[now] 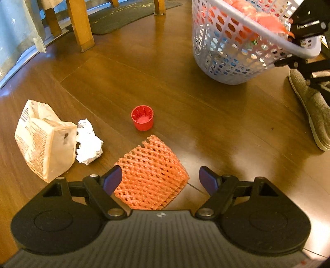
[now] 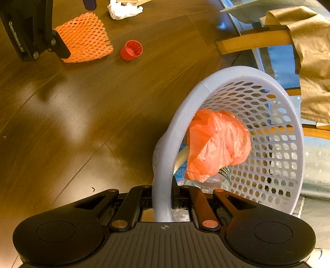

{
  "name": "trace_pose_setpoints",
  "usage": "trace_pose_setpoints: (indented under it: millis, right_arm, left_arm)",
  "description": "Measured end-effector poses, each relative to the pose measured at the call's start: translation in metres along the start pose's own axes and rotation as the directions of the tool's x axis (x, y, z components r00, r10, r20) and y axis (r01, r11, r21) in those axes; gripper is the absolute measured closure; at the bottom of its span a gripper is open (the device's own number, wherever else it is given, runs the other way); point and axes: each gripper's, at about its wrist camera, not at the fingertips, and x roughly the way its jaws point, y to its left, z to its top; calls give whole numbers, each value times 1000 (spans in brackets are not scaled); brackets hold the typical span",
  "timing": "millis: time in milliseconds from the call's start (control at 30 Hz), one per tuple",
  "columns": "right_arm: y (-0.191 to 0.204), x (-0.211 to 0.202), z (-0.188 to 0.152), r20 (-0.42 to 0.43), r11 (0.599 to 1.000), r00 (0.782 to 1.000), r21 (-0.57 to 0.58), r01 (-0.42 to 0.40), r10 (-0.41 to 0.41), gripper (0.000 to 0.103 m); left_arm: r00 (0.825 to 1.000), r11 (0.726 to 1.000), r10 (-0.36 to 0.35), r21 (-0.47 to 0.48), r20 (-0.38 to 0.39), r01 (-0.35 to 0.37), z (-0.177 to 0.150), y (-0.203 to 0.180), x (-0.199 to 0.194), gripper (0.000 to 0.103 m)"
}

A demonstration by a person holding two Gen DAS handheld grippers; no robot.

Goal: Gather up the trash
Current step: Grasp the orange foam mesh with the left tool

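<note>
An orange foam net (image 1: 151,175) lies flat on the wood floor, and my left gripper (image 1: 160,178) hangs open just above it, one finger on each side, pads not touching. A red cap (image 1: 142,117) stands a little beyond the net. To the left lie a crumpled white paper (image 1: 88,142) and a beige paper bag (image 1: 45,140). My right gripper (image 2: 163,203) is shut on the rim of the lavender mesh basket (image 2: 165,162), which is tilted and holds an orange plastic bag (image 2: 216,144). In the right wrist view the net (image 2: 84,38) and cap (image 2: 132,50) lie at the upper left.
A grey slipper (image 1: 313,111) on a person's foot stands right of the basket (image 1: 226,61). Wooden chair legs (image 1: 80,26) and a dark mat (image 1: 123,16) are at the back. A wooden chair with tan cloth (image 2: 309,51) stands behind the basket.
</note>
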Motion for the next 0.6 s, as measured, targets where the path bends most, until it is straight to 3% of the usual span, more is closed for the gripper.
trace_pose_setpoints:
  millis: [433,600]
  right_arm:
    - [3,5,-3,-12,1000,1000,-10,12,-12,100]
    - [1,6,0,-11,1000,1000,-7,8,-8,100]
  left_arm:
    - [999,1000,8,18,-32,-7,-6,-13,28,33]
    - [999,999,15,39,-52,-13,-10,-13,37,42]
